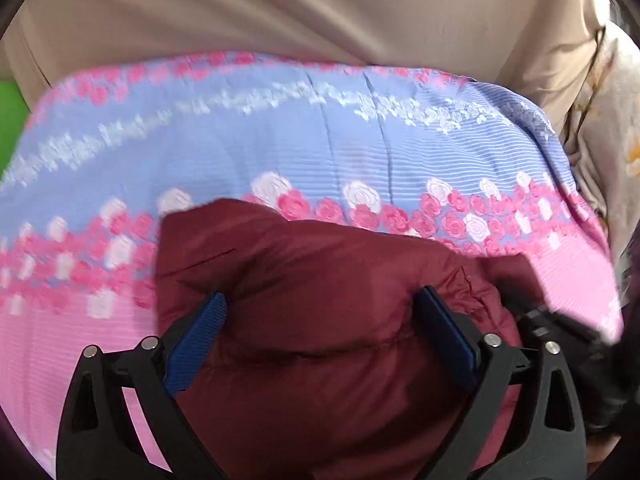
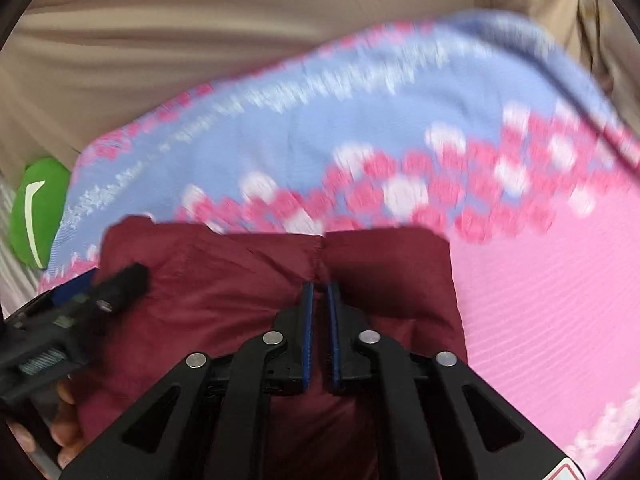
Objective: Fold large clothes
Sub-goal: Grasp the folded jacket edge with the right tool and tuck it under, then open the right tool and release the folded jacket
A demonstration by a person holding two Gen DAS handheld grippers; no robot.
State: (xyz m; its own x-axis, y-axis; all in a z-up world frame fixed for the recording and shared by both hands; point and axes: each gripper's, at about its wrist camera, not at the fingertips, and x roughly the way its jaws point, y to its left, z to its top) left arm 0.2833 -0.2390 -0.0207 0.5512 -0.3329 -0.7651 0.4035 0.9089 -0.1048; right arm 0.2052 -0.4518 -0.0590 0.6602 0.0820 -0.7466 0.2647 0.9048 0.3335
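Left gripper: black frame, blue ribbed pads, jaws spread wide. A puffed fold of the maroon quilted nylon jacket bulges up between the pads; whether they press on it cannot be told.

Right gripper: same make, pads drawn almost together, pinching a crease of the maroon jacket at its seam.

Maroon jacket: bunched into a padded mound directly under both grippers, lying on the bedspread. In the right wrist view the left gripper shows at the mound's left edge, with fingers of the person's hand just below it.

Bedspread, ribbed cotton, pink and periwinkle blue with bands of pink and white roses: spreads out under the jacket on all sides.

Beige smooth fabric: lies beyond the bedspread's far edge.

Green rounded item with a white stripe: at the bedspread's left edge; blurred, kind unclear.

Cream floral cloth: at the right margin of the left wrist view.
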